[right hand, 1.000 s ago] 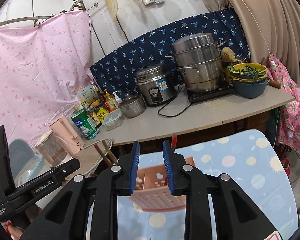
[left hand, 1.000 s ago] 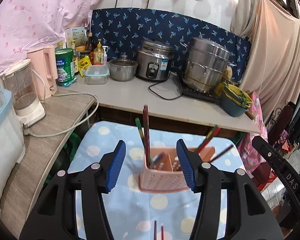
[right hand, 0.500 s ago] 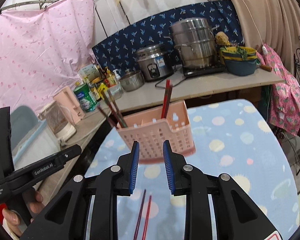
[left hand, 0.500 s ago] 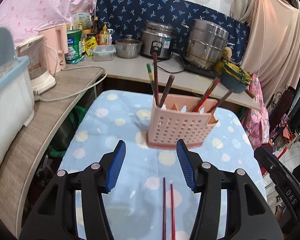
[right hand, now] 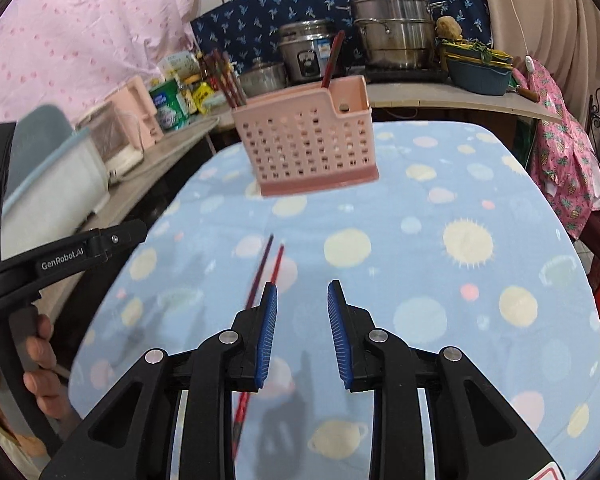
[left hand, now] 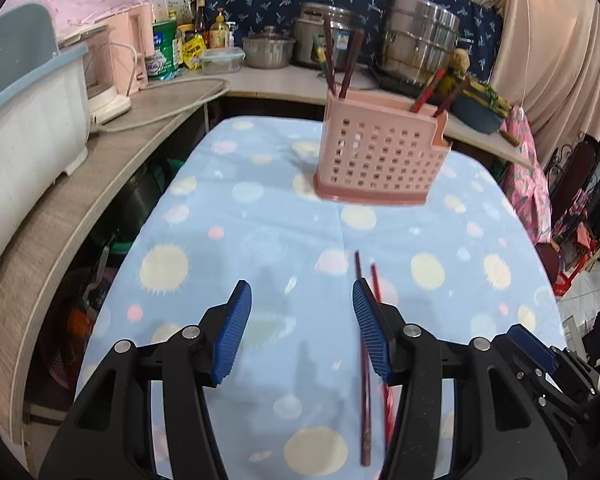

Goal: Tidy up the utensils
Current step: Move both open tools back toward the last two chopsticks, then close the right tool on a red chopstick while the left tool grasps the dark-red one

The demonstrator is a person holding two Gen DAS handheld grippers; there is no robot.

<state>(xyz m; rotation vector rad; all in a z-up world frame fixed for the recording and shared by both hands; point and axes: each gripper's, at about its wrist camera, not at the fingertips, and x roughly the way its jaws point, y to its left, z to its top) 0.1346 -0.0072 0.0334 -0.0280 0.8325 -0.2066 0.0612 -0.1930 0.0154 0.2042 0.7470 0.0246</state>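
From the left wrist view, the left hand-held gripper is hovering over the tabletop with its blue fingers spread wide and grasping nothing. The pink utensil holder is standing upright at the far end of the dotted blue cloth, well beyond the gripper. Several chopsticks are leaning out of its top, some at its left end and some at its right. Nearer than the holder, a loose pair of chopsticks is lying flat on the cloth, pointing toward the holder and passing just under the gripper's right finger.

From the right wrist view, the right hand-held gripper is sitting released, its fingers parted with only cloth between them. The utensil holder is standing ahead and slightly left of the gripper, somewhat blurred, so its compartments are hard to make out. The loose pair of chopsticks is lying between the holder and the gripper, running under the gripper's left finger. Left of the holder, the person's hand is gripping the left tool's handle.
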